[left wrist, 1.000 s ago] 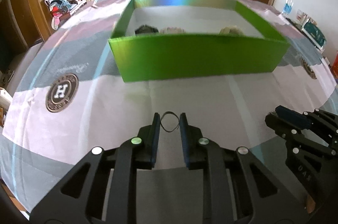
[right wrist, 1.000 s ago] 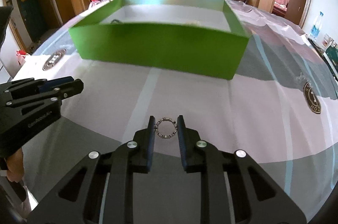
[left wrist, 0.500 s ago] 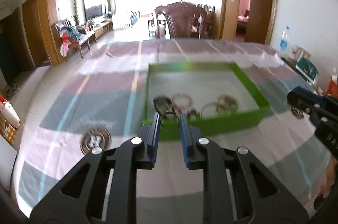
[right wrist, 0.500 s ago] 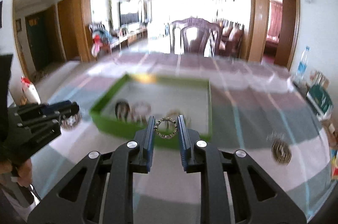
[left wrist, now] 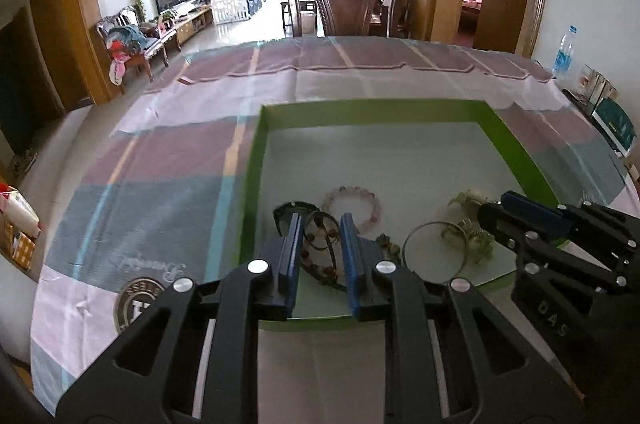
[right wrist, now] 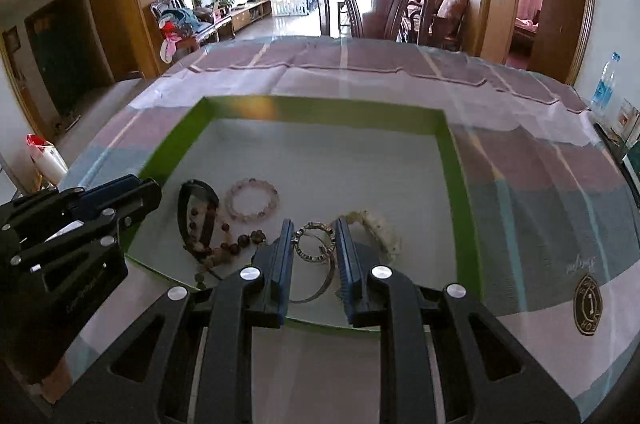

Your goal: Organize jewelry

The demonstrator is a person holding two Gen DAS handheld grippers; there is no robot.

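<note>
A green box (left wrist: 251, 160) (right wrist: 460, 184) with a white floor sits on the striped tablecloth. My left gripper (left wrist: 320, 226) is shut on a thin black loop (left wrist: 325, 244) and holds it over the box's near left part. My right gripper (right wrist: 314, 234) is shut on a small studded metal ring (right wrist: 314, 242) over the box's near middle. In the box lie a pink bead bracelet (left wrist: 354, 202) (right wrist: 252, 200), a black band (right wrist: 198, 212), brown beads (right wrist: 224, 248), a thin metal bangle (left wrist: 434, 252) and a pale floral piece (right wrist: 378, 226).
Round logo emblems are printed on the cloth (left wrist: 136, 304) (right wrist: 588, 304). A carved wooden chair (left wrist: 346, 4) stands at the table's far side. A water bottle (right wrist: 604, 84) and boxes stand at the right edge.
Both grippers rose from the cloth in front of the box and moved forward over it, each still holding its piece. The view now looks down into the box.
</note>
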